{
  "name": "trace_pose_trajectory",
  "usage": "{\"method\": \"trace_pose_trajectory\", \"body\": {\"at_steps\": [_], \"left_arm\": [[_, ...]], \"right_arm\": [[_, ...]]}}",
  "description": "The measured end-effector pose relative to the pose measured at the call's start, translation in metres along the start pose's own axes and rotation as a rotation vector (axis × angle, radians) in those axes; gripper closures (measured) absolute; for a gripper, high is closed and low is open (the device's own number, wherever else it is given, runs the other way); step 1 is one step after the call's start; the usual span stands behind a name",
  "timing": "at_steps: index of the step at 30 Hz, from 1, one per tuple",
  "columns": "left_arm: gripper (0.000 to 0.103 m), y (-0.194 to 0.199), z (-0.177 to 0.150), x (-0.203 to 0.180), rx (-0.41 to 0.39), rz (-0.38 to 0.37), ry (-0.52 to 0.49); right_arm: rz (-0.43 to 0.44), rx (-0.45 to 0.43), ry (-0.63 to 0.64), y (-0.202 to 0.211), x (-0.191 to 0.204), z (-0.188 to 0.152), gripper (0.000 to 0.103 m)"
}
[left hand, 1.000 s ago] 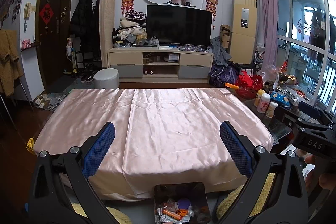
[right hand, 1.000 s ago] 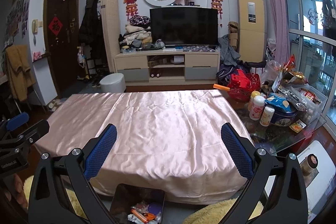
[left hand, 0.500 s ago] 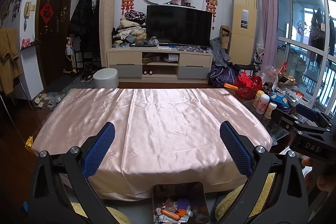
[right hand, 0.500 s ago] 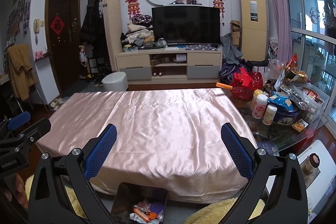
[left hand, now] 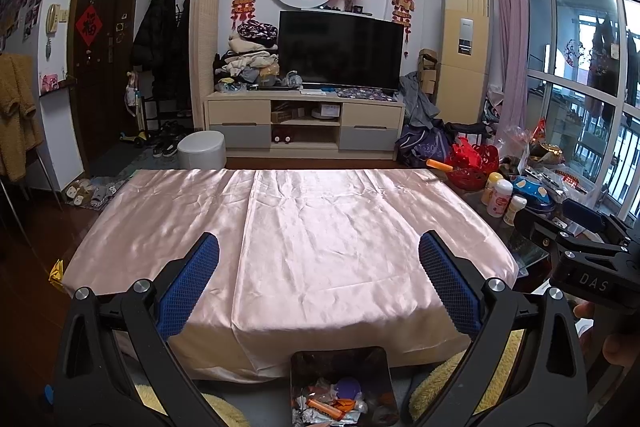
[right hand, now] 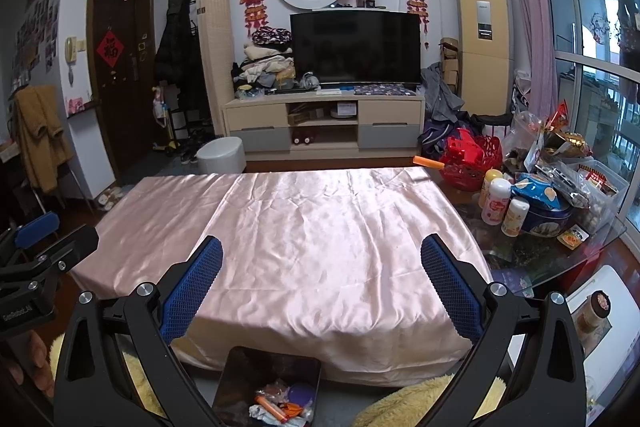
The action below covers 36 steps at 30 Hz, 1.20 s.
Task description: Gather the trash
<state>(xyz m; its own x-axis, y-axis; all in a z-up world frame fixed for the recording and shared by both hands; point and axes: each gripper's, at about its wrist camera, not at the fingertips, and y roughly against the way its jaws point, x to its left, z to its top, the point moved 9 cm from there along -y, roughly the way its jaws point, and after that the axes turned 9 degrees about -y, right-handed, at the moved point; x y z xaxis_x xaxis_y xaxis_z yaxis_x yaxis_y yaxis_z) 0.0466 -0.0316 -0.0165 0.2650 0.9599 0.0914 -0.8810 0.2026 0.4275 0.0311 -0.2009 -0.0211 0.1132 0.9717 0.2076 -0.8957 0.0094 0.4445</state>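
Note:
A dark square trash bin (left hand: 340,363) stands on the floor at the near edge of the table, with several bits of trash (left hand: 328,403) inside; it also shows in the right wrist view (right hand: 268,371). The table wears a bare pink satin cloth (left hand: 320,227), also seen in the right wrist view (right hand: 320,235). My left gripper (left hand: 319,251) is open and empty, held above the bin. My right gripper (right hand: 322,253) is open and empty, beside it. Each gripper shows at the edge of the other's view.
Bottles, a blue tin and snack bags (right hand: 536,195) crowd the glass table end at the right. A red basket (right hand: 468,155) sits behind them. A white stool (left hand: 202,149) and a TV cabinet (left hand: 304,123) stand beyond the table. Yellow fuzzy cushions (right hand: 420,403) lie by the bin.
Both grippers have drifted slightly; the views shift a little. Jaws stay open and nothing was picked up.

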Motion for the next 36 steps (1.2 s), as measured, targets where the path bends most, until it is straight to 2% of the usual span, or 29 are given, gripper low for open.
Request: {"method": "trace_pose_trajectory", "body": {"at_steps": [36], "left_arm": [[0.008,0.0032,0.0003,-0.0007,-0.002,0.006,0.003]], "right_arm": [[-0.008,0.011,-0.01,-0.002,0.0,-0.0032,0.003]]}}
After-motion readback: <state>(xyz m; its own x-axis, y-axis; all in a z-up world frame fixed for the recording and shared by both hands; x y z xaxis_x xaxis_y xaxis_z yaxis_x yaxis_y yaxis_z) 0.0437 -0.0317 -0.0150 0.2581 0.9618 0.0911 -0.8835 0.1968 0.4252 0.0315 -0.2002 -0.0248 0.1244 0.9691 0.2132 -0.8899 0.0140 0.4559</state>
